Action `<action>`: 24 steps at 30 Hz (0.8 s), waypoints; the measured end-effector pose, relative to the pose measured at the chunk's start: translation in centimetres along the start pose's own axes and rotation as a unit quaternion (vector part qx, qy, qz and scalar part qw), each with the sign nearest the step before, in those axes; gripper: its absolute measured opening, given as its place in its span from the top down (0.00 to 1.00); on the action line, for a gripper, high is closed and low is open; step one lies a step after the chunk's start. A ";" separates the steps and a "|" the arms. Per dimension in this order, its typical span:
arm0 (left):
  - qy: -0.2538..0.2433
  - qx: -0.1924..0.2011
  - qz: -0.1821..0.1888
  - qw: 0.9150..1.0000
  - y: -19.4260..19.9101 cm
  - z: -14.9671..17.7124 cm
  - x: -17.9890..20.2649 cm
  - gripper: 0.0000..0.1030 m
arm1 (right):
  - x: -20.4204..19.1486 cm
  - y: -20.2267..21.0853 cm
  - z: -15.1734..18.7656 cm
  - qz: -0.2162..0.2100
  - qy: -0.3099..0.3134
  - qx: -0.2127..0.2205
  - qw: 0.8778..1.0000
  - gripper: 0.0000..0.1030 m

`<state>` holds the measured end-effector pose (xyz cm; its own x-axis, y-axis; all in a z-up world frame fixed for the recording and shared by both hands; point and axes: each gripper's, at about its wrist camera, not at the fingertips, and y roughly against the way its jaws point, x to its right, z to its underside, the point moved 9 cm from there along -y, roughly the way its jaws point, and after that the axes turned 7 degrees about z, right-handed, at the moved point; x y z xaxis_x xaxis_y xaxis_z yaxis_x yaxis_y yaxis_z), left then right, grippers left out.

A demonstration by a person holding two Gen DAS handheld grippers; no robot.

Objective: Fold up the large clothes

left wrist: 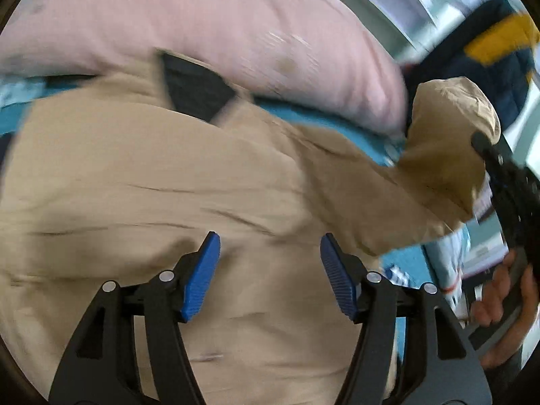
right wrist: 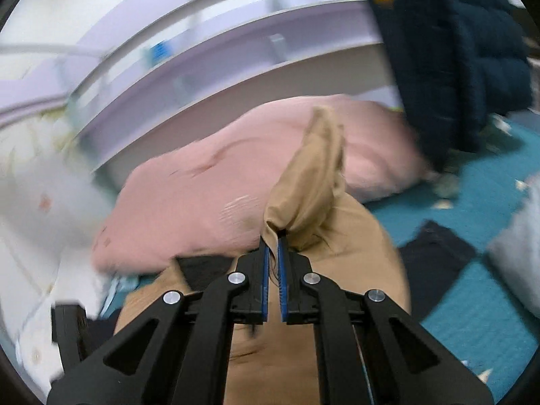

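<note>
One tan garment (left wrist: 152, 182) is lying spread across the teal bed cover (right wrist: 472, 290), its upper end just beside the pink pillow (left wrist: 236, 33). Right gripper (right wrist: 274, 246) is pinching a bunched fold of it, jaws clamped together, lifting the cloth clear. Left gripper (left wrist: 270, 270) is hovering over the flat cloth, blue pads (left wrist: 200, 276) standing apart, holding nothing. Navy puffer jacket (right wrist: 465, 60) is hanging nearby.
</note>
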<state>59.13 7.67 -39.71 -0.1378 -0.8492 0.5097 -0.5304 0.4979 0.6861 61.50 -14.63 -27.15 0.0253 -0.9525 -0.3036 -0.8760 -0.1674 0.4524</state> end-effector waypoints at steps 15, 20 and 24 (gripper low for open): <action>0.113 0.045 -0.072 0.990 8.7 1.7 -14.6 0.37 | -18.1 -8.6 16.9 -0.097 0.144 -0.168 0.970 0.95; 0.116 0.052 -0.069 0.989 8.2 1.4 -14.7 0.37 | -17.4 -9.2 19.4 -0.101 0.137 -0.203 0.964 0.93; 0.112 0.062 -0.057 0.990 8.3 0.5 -13.6 0.37 | -17.3 -9.1 19.8 -0.112 0.127 -0.217 0.961 0.90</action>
<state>56.22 23.30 -41.21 0.1108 -0.8310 0.5451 -0.6319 0.3644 0.6840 59.47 8.41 -42.60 0.3552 -0.9020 -0.2454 -0.5520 -0.4142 0.7237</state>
